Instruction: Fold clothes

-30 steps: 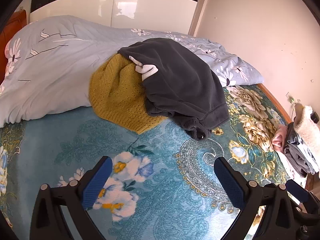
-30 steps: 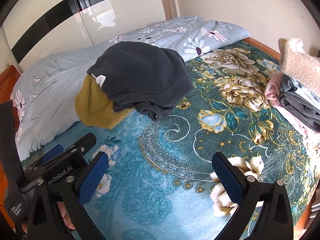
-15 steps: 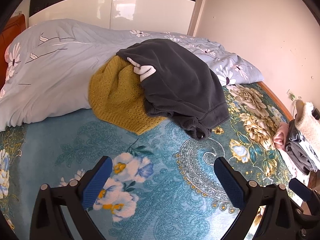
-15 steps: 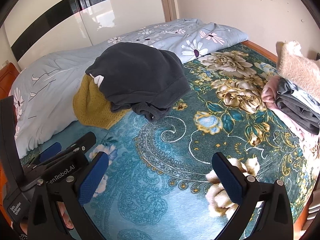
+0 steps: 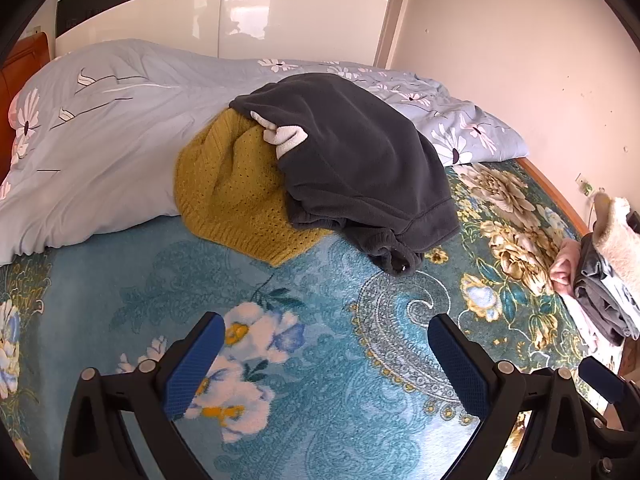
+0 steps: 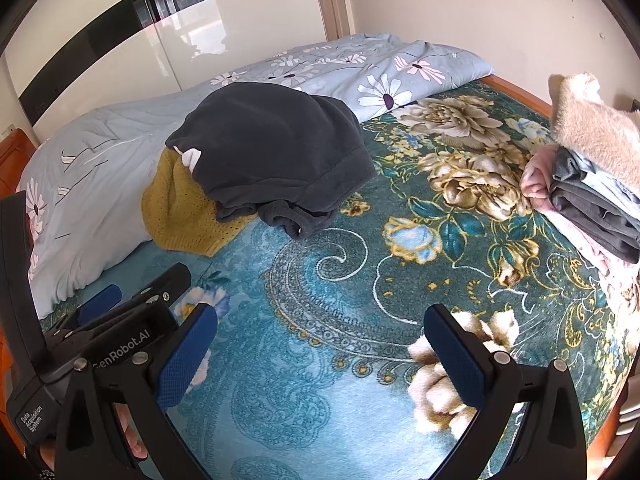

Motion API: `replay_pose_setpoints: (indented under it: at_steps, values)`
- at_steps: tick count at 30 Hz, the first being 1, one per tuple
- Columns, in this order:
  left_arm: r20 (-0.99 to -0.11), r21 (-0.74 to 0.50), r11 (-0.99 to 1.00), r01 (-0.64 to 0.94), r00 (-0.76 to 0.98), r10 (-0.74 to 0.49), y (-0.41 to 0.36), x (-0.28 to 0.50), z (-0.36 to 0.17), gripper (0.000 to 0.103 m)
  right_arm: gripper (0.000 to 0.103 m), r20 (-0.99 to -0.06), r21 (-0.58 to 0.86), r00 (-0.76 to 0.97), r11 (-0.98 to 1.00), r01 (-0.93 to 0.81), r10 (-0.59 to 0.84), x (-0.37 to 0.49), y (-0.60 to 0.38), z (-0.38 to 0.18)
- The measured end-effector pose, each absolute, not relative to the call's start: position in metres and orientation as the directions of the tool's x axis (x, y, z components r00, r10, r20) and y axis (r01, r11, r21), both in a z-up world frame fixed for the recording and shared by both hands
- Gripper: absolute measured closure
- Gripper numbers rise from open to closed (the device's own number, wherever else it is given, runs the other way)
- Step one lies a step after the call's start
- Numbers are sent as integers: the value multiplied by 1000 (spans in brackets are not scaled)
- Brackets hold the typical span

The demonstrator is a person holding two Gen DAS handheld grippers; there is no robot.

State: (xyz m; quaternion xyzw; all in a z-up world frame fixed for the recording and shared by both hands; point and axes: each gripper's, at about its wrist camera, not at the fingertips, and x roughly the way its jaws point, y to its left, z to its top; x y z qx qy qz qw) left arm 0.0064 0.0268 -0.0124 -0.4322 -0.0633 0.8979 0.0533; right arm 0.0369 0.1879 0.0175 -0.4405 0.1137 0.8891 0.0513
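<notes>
A dark grey fleece garment [image 5: 360, 168] [image 6: 276, 156] lies crumpled over a mustard knit sweater [image 5: 232, 200] [image 6: 180, 212] at the back of the bed. My left gripper [image 5: 324, 364] is open and empty, held over the teal floral blanket [image 5: 304, 296] short of the pile. My right gripper [image 6: 320, 360] is open and empty over the same blanket [image 6: 320, 280], farther right. The left gripper shows in the right wrist view [image 6: 120, 320]. A stack of folded clothes [image 6: 588, 188] [image 5: 600, 276] sits at the bed's right edge.
A pale blue flowered duvet [image 5: 100, 140] [image 6: 360, 72] is bunched along the back behind the pile. A wall [image 6: 480, 8] stands to the right and glossy wardrobe doors [image 5: 220, 12] behind. The wooden bed frame [image 6: 520, 88] edges the right side.
Both grippers have drifted slightly; the clothes pile and the folded stack shifted a little in view. Both stay open and empty.
</notes>
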Motion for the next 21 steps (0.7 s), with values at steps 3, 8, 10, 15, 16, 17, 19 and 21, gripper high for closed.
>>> replay_pose_setpoints:
  at_steps: [3,8,10,15,16,17,19,21]
  values:
    - [-773,-154,-987,-40,-617,146,28,6,-15,0,0,-798,161,-603,-968,-194,-12,36,189,15]
    - [-778,-140,-989,-40,-614,135,31,5,-19,0,0,-803,173,-596,-965,-196,-23,34,193,8]
    - [-777,-135,-990,-51,-615,138,32,4,-22,0,0,-804,179,-594,-964,-197,-28,34,195,5]
    - [-772,-101,-995,-22,-629,92,28,-33,-32,0,0,-812,207,-578,-965,-163,-77,38,204,-9]
    - [-773,-60,-998,-34,-631,68,32,-44,-34,0,0,-815,200,-574,-968,-153,-78,41,207,-12]
    - [-769,5,-999,-53,-638,30,38,-56,-36,0,0,-818,194,-570,-970,-144,-79,45,210,-15]
    - [-744,155,-982,-105,-666,-46,53,-76,-41,0,0,-830,189,-551,-971,-145,-79,58,226,-24]
    - [-691,335,-924,-184,-714,-109,78,-88,-51,0,0,-841,194,-536,-966,-174,-73,75,247,-34]
